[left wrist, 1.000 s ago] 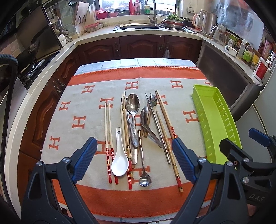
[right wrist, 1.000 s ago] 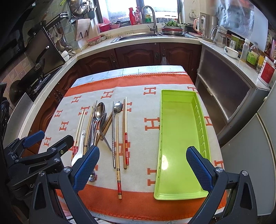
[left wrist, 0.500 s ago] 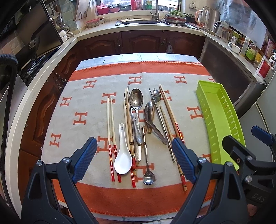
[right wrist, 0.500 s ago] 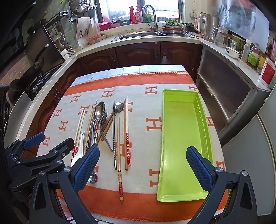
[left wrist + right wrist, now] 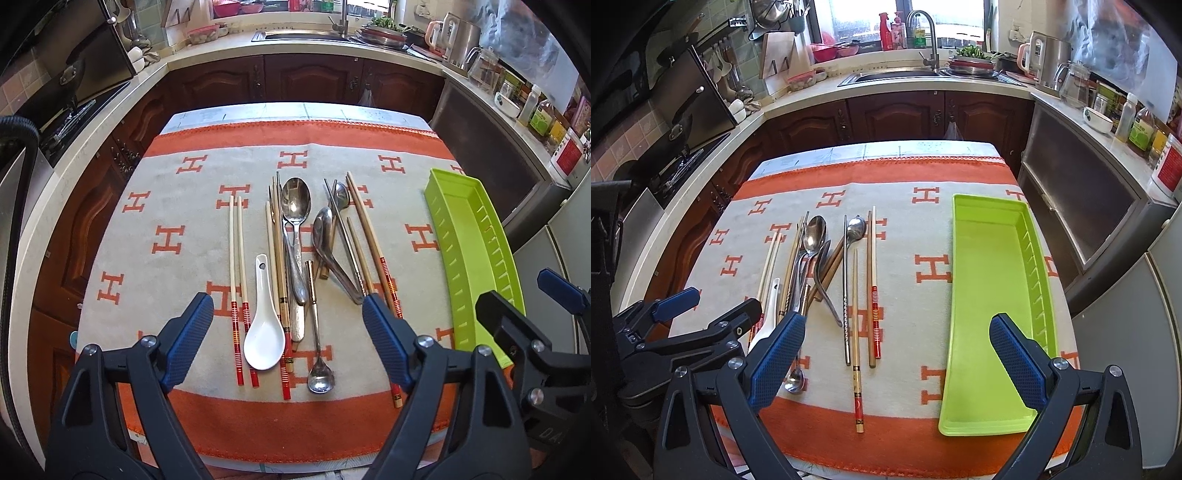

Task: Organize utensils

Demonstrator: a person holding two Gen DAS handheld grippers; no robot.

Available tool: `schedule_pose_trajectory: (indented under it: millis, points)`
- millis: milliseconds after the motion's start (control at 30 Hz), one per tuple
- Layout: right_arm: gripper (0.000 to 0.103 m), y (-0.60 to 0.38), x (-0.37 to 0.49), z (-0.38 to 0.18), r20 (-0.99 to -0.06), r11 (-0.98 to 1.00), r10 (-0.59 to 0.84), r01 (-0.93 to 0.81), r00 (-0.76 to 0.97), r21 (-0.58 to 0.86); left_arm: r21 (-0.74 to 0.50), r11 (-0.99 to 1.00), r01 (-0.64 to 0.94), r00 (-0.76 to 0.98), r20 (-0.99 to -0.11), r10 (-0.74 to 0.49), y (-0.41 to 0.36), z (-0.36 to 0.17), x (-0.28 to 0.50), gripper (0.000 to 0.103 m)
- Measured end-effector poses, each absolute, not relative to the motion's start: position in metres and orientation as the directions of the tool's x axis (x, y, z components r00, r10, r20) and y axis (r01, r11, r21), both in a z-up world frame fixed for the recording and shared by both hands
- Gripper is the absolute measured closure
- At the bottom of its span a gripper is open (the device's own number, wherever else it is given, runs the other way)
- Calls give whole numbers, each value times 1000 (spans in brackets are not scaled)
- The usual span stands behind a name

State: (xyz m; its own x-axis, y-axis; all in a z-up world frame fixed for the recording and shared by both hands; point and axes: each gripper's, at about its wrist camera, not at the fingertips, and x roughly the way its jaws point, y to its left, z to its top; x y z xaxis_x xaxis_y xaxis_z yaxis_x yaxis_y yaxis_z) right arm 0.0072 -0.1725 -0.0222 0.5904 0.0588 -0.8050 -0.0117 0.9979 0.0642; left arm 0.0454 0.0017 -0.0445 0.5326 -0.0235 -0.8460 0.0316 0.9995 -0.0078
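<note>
The green tray (image 5: 990, 295) lies at the right of the right wrist view, on the orange-bordered cloth (image 5: 905, 236) patterned with orange "H" letters, and nothing lies in it; its right wall carries a row of small ribs. The utensils (image 5: 299, 258) lie in a loose cluster on the cloth at the centre of the left wrist view, well apart from the tray: a white ceramic spoon (image 5: 263, 332), metal spoons (image 5: 295, 206), and several chopsticks (image 5: 236, 266) with red-banded ends. Small dark marks on some chopstick ends are too small to read. The left gripper (image 5: 286, 336) hangs above the near ends of the utensils; its fingers have just been closing a little yet stand spread wide, pinching nothing. The right gripper (image 5: 897, 354) has its fingers spread wide too, with nothing between the pads. At the lower right edge of the left wrist view, pale letters "DA" show on black gripper housing.
</note>
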Motion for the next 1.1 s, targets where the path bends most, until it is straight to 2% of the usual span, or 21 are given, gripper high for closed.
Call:
schedule_pose_trajectory:
  millis: [467, 567, 633, 667, 867, 900, 1067, 1100]
  points:
    - [2, -156, 38, -31, -815, 994, 107, -73, 569, 80, -11, 999, 39, 547, -837, -30, 32, -52, 66, 23]
    - [9, -154, 55, -40, -835, 992, 124, -75, 536, 99, -3, 1000, 17, 541, -841, -12, 49, -58, 74, 24]
    - [21, -152, 68, -48, -852, 990, 137, -82, 506, 111, -3, 1000, -4, 529, -848, 0, 63, -64, 82, 25]
    - [24, -150, 75, -54, -860, 989, 147, -90, 488, 118, -9, 1000, -13, 525, -851, -1, 70, -68, 86, 26]
    - [43, -144, 119, -86, -898, 981, 189, -112, 397, 156, -88, 992, -89, 459, -887, -38, 120, -102, 113, 46]
    - [47, -144, 124, -91, -903, 981, 193, -112, 385, 162, -100, 990, -101, 445, -894, -45, 127, -109, 117, 51]
    - [58, -141, 153, -114, -918, 975, 219, -111, 330, 193, -146, 986, -86, 402, -910, -100, 138, -132, 129, 68]
    - [63, -141, 158, -118, -921, 974, 225, -110, 318, 200, -158, 984, -78, 392, -913, -115, 137, -135, 132, 71]
